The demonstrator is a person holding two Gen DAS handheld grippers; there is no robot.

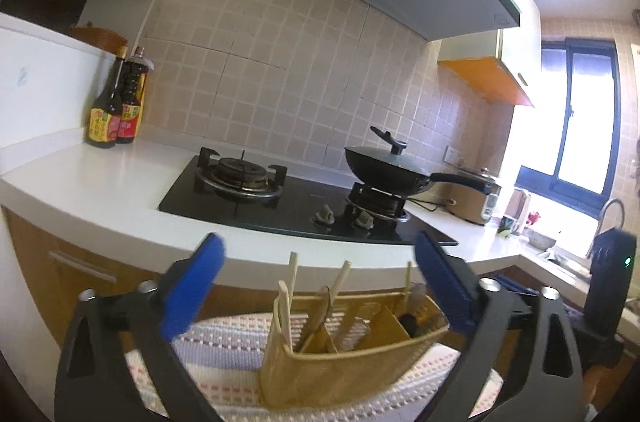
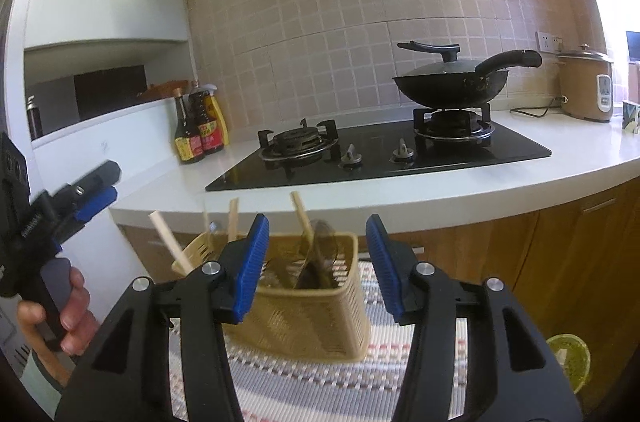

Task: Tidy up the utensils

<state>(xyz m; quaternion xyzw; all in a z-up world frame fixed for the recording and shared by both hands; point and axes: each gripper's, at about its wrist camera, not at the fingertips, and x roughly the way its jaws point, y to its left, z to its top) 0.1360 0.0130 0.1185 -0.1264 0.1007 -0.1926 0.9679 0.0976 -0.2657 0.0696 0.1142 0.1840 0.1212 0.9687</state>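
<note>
Striped woven cloth (image 2: 304,382) over a round surface, tan slotted utensil basket (image 2: 316,318) standing on it, chopsticks (image 2: 170,242) inside

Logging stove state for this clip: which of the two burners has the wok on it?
The right-hand burner, nearer the rice cooker, carries the lidded wok; the left burner, nearer the sauce bottles, is bare.
</note>
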